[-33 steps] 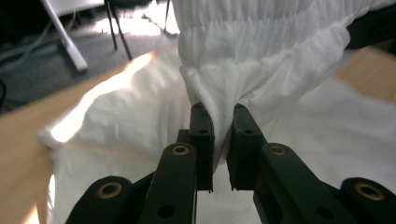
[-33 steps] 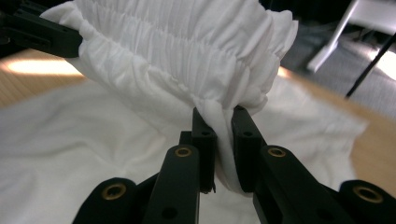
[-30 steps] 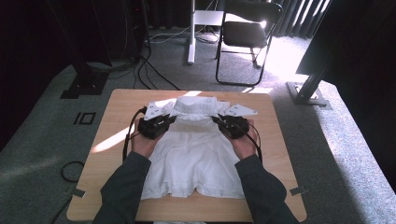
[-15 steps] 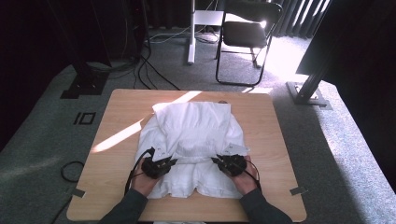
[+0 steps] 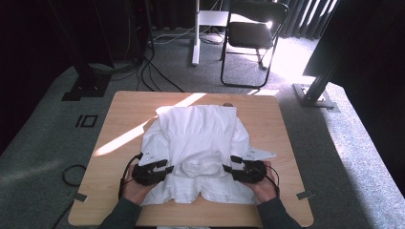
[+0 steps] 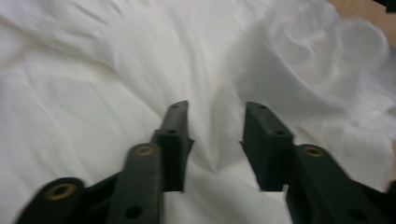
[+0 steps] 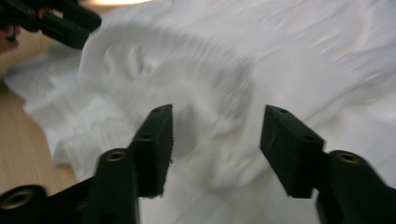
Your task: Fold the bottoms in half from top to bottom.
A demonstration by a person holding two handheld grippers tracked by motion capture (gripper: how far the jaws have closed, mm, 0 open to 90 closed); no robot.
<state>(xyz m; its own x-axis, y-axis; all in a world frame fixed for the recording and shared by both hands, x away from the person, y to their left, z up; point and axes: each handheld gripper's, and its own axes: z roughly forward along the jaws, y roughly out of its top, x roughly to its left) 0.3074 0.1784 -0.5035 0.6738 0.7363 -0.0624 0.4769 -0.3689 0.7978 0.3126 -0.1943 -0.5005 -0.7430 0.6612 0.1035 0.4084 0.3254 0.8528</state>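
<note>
Dark grey-green sleeves (image 5: 125,215) are worn on both forearms. The left hand-held gripper (image 5: 154,170) and the right hand-held gripper (image 5: 242,168) are built in matte black, each with two flat, blocky jaws. Brass-coloured rivets and small round holes are seen along the jaw arms. A thin black cable (image 5: 125,168) is looped beside the left one.

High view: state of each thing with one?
Shirt: folded over on itself, lying on table.
Left gripper: open, jaws just been opening, cloth loose between them.
Right gripper: open, jaws just been opening, nothing pinched.
Chair: unfolded, upright.
</note>
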